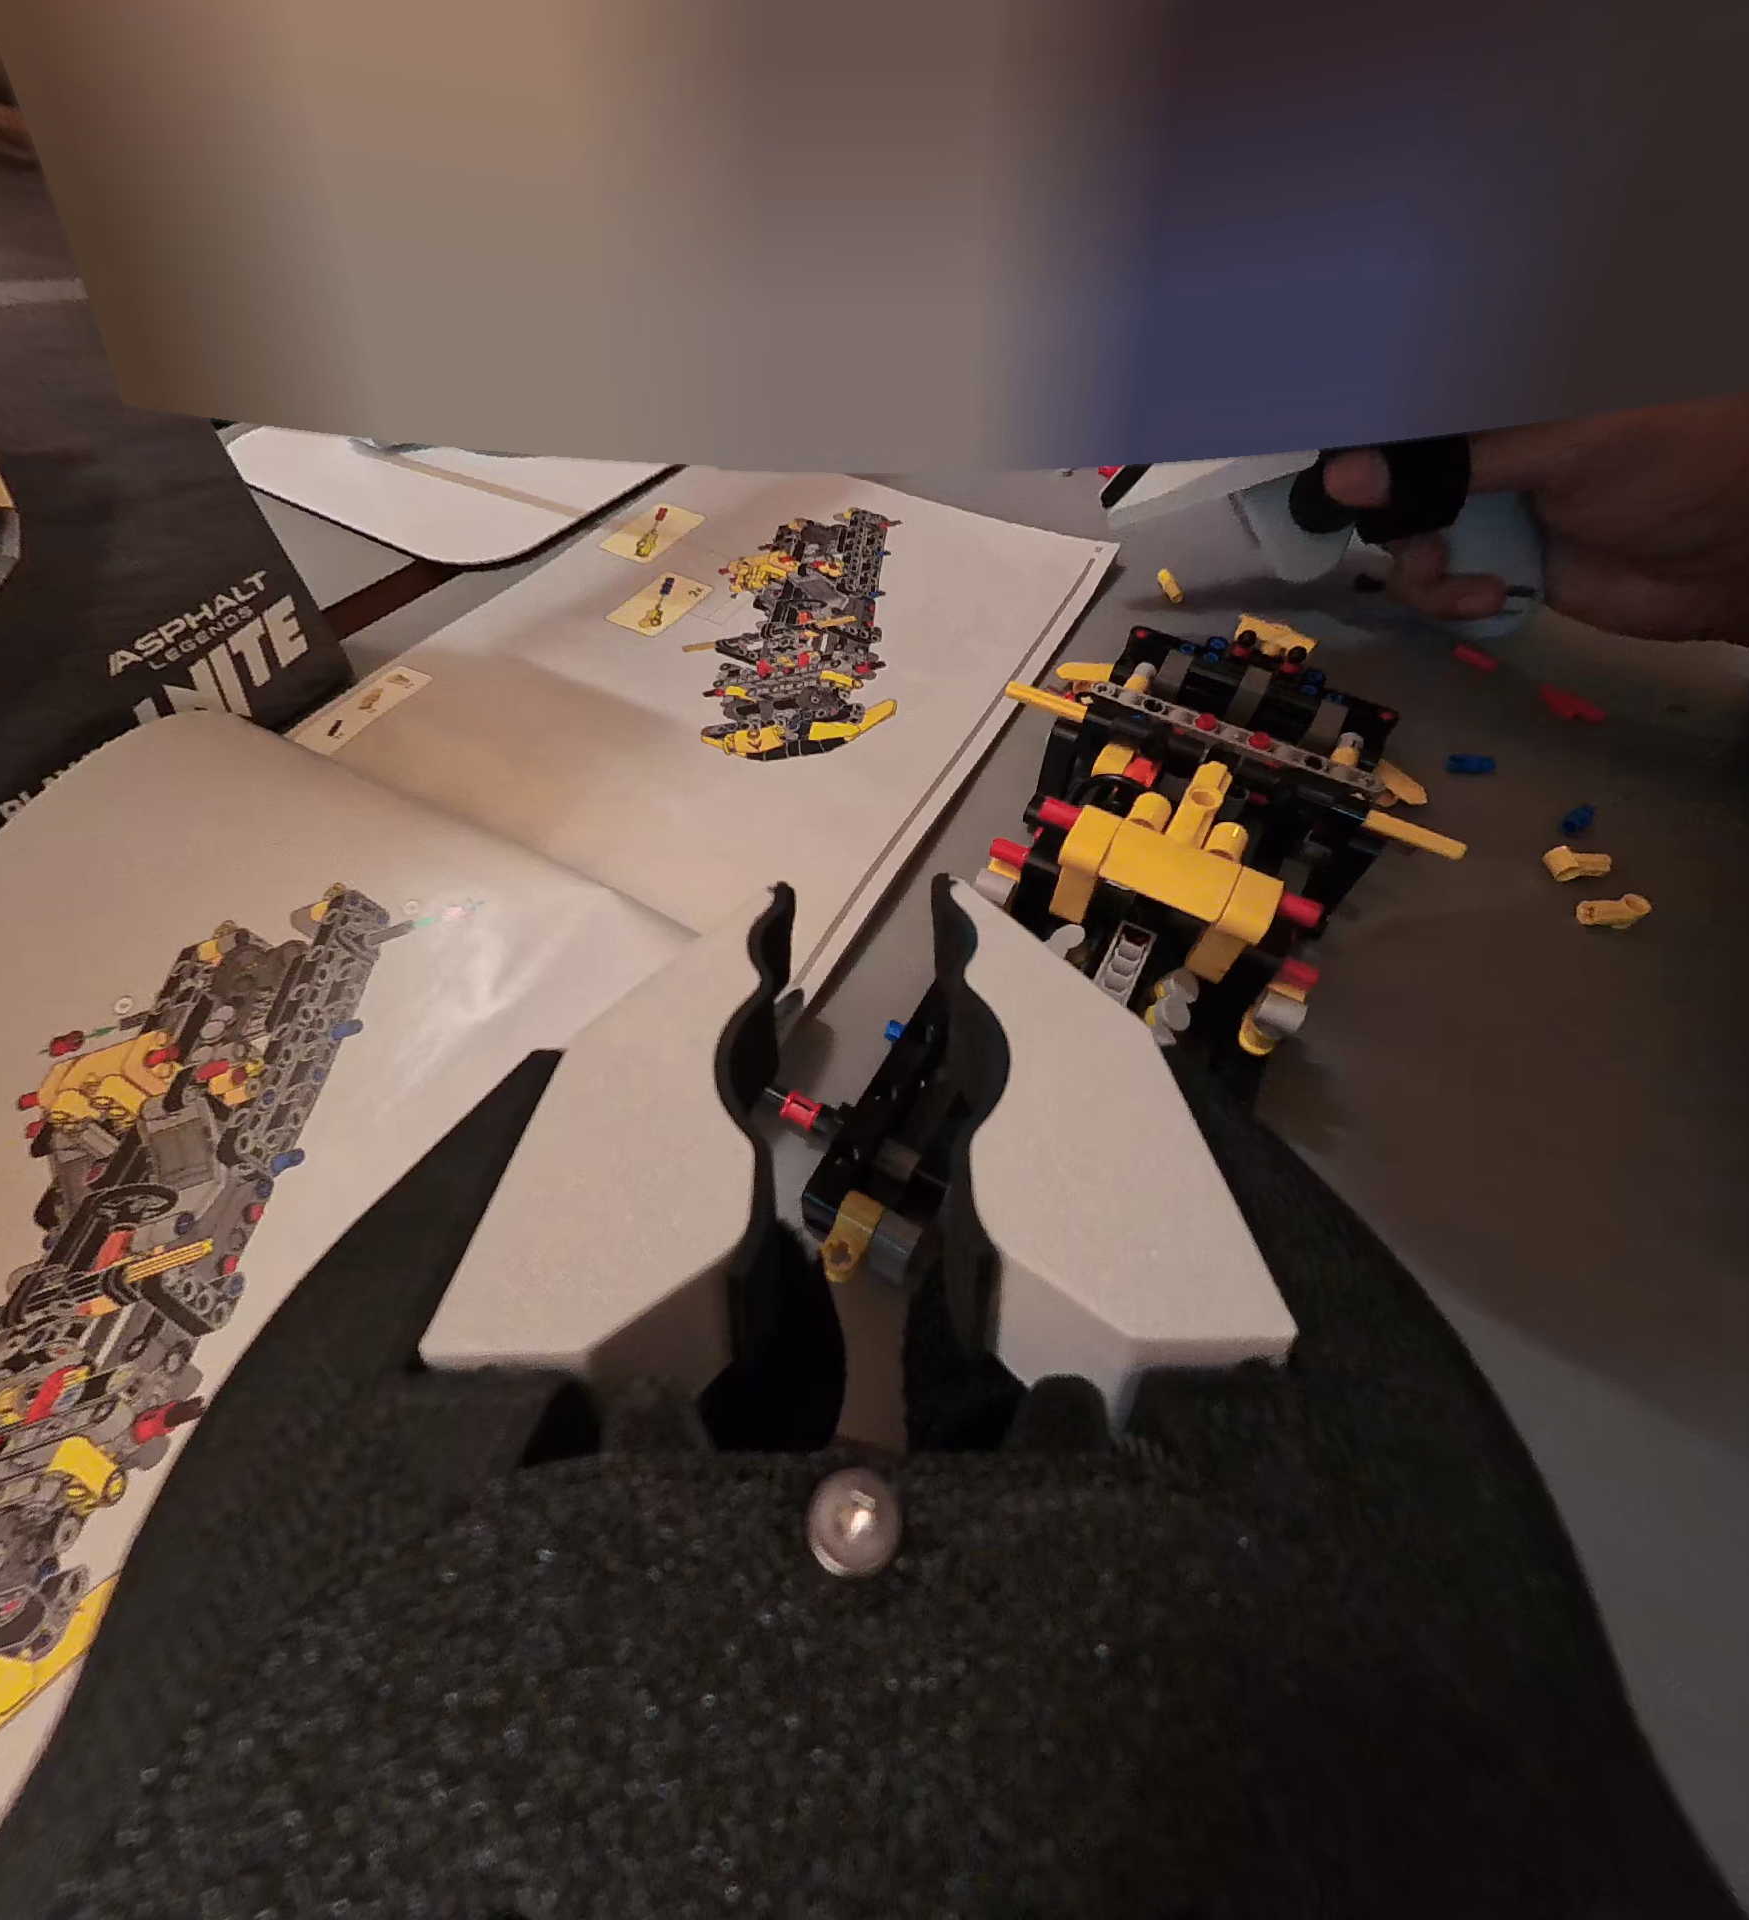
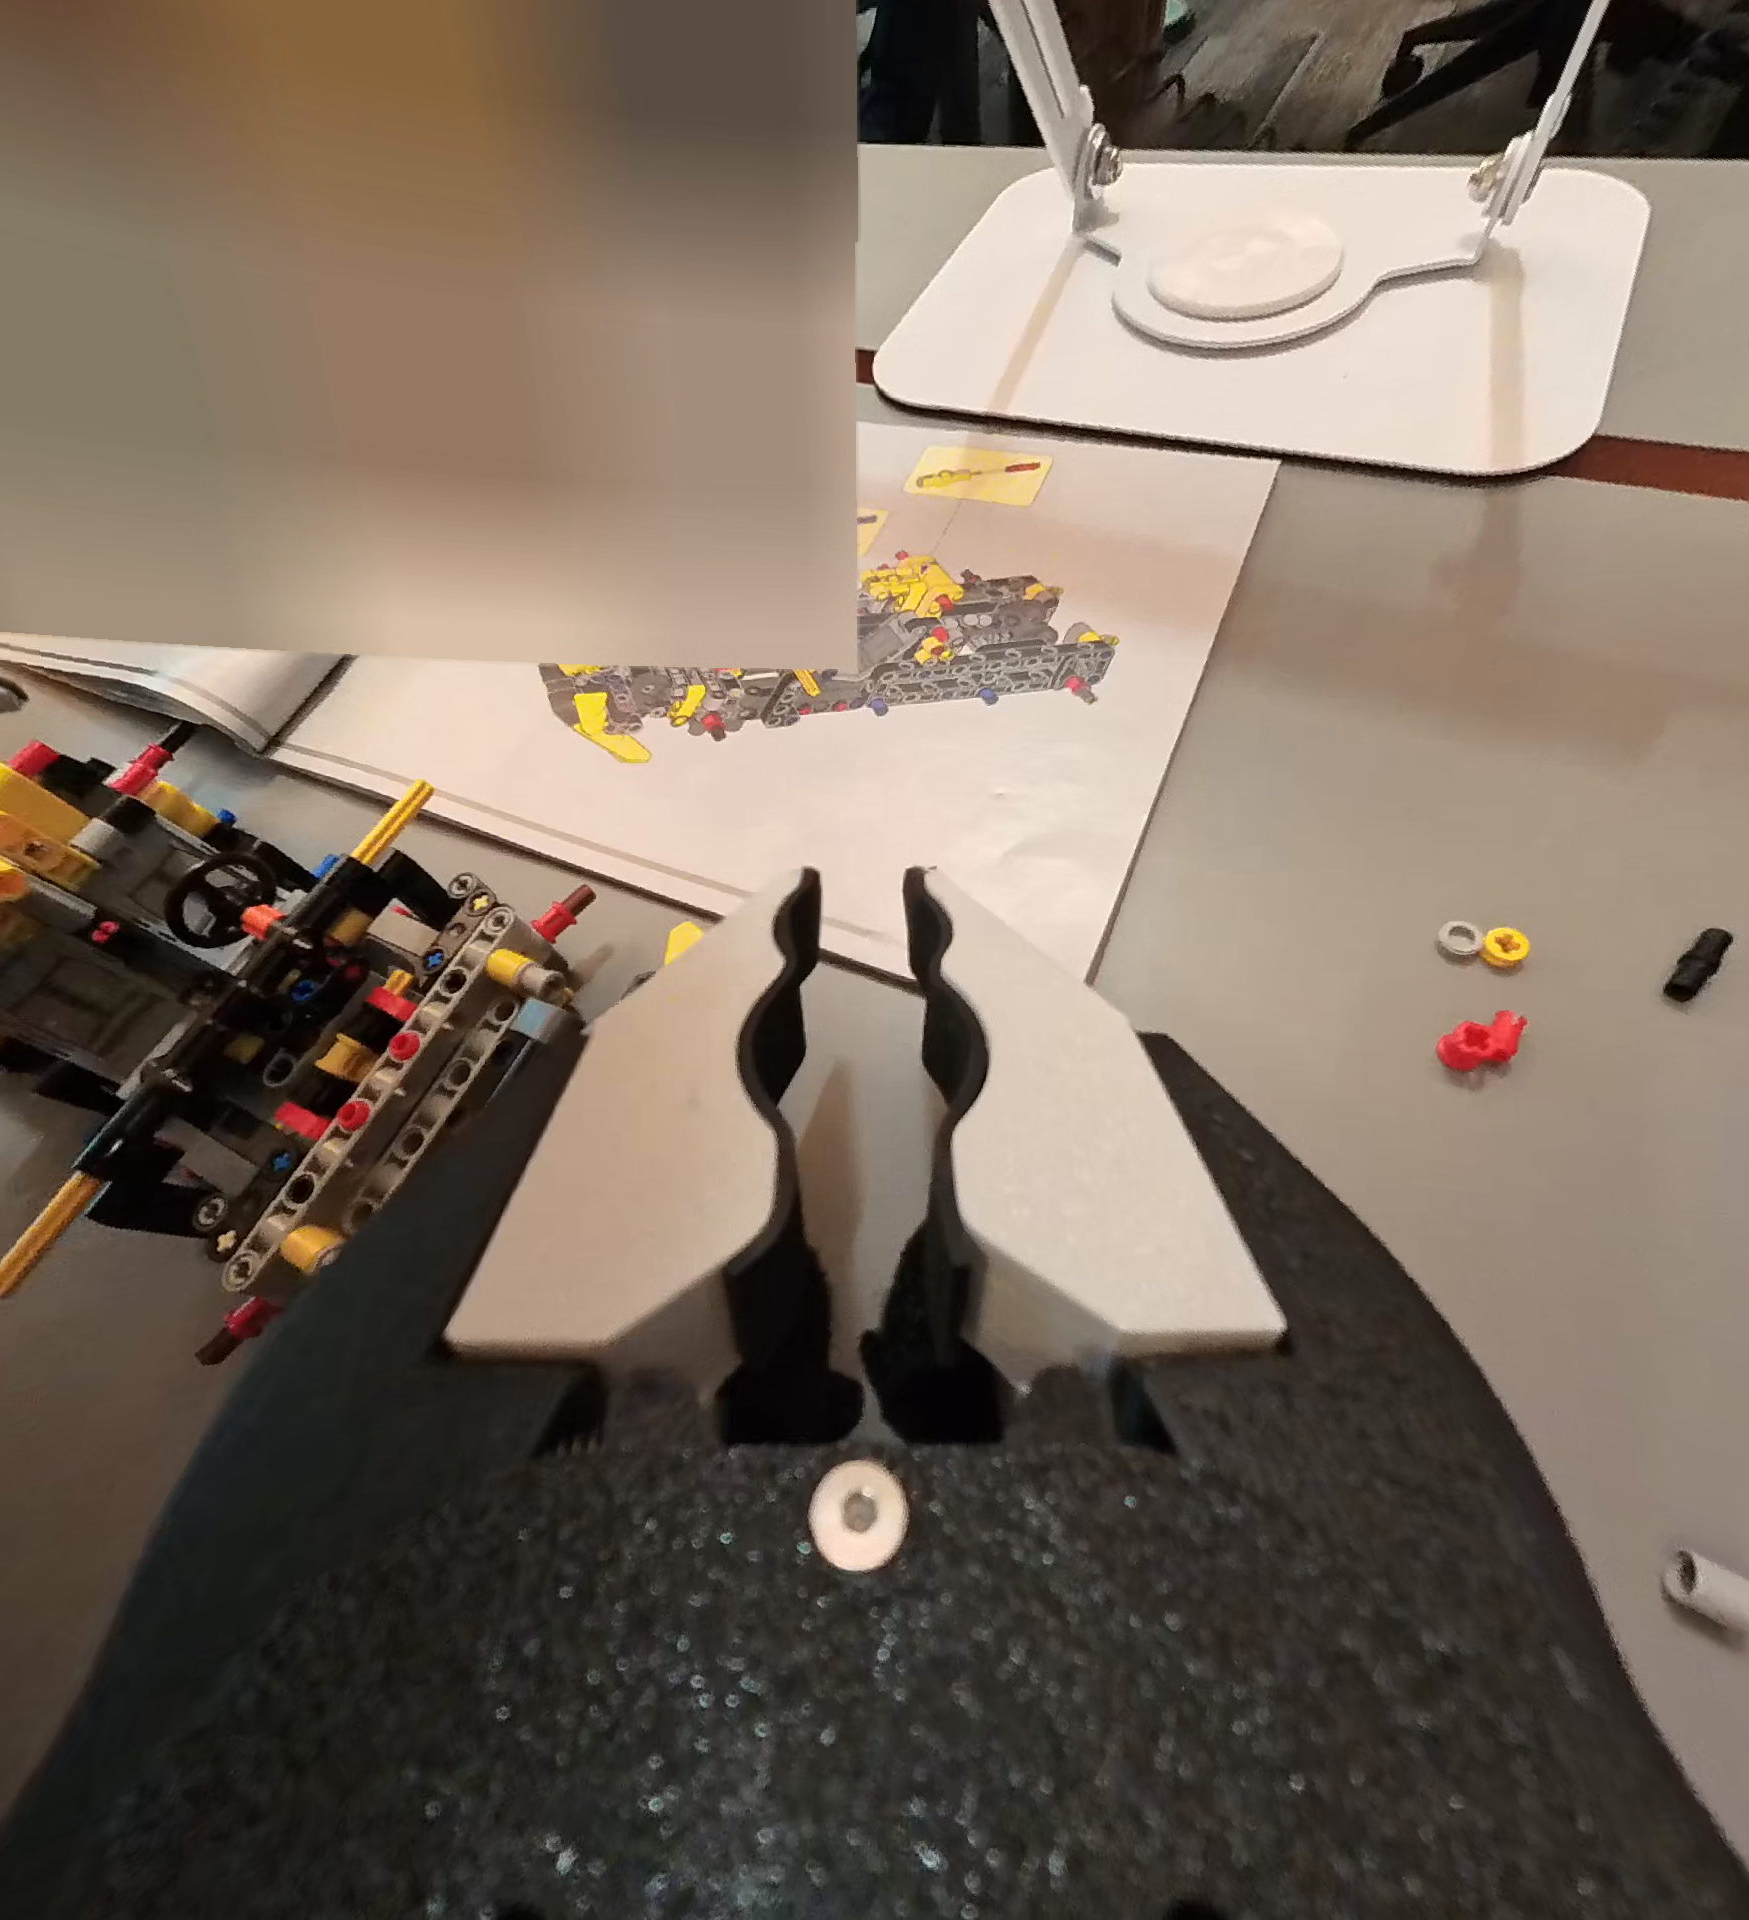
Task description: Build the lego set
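Observation:
My left gripper (image 1: 859,899) is shut on a small black Lego sub-assembly (image 1: 891,1122) with a red bush and a yellow connector, held over the edge of the open instruction booklet (image 1: 537,790). The yellow and black car chassis (image 1: 1202,831) stands on the grey table just right of and beyond it. The chassis also shows in the right wrist view (image 2: 257,1039), left of my right gripper (image 2: 862,883). That gripper is slightly open and empty over the table, near the booklet's corner (image 2: 1005,790).
Loose parts lie right of the right gripper: a grey ring (image 2: 1459,938), yellow bush (image 2: 1507,945), red part (image 2: 1478,1042), black pin (image 2: 1696,961) and grey tube (image 2: 1717,1590). Yellow connectors (image 1: 1576,862) and blue pins (image 1: 1469,764) lie beyond the chassis. There is a white stand base (image 2: 1265,332), a black box (image 1: 122,582) and a gloved hand (image 1: 1576,520). Across from one pair of fingers to the other is roughly 20 cm.

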### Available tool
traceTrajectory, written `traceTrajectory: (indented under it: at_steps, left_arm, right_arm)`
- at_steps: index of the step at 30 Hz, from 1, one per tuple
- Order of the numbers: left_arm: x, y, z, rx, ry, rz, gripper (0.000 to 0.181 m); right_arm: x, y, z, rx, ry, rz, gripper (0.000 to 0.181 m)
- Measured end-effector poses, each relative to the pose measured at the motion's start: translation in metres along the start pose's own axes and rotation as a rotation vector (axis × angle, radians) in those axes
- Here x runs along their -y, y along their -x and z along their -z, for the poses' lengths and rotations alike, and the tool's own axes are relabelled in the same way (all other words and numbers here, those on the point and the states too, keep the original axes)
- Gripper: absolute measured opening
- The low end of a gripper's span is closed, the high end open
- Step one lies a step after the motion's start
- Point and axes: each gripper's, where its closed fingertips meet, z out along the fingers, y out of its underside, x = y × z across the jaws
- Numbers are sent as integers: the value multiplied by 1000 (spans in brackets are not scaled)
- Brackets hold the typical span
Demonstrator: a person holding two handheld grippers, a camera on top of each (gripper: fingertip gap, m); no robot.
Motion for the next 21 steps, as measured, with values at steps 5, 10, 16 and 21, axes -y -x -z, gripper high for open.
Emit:
traceTrajectory:
  at_steps: [5, 10, 16, 21]
  left_arm:
    - [-1, 2, 0, -5, -3, 23, 26]
    - [1, 4, 1, -2, -13, 35, 26]
    - [1, 5, 2, -7, -24, 57, 27]
    - [2, 6, 2, -7, -27, 61, 27]
  right_arm:
    - [-3, -1, -2, 7, 9, -22, 13]
    - [-5, -1, -3, 7, 10, -22, 9]
    - [-5, -1, -3, 15, 9, -31, 7]
    - [-6, 0, -4, 20, 11, -24, 7]
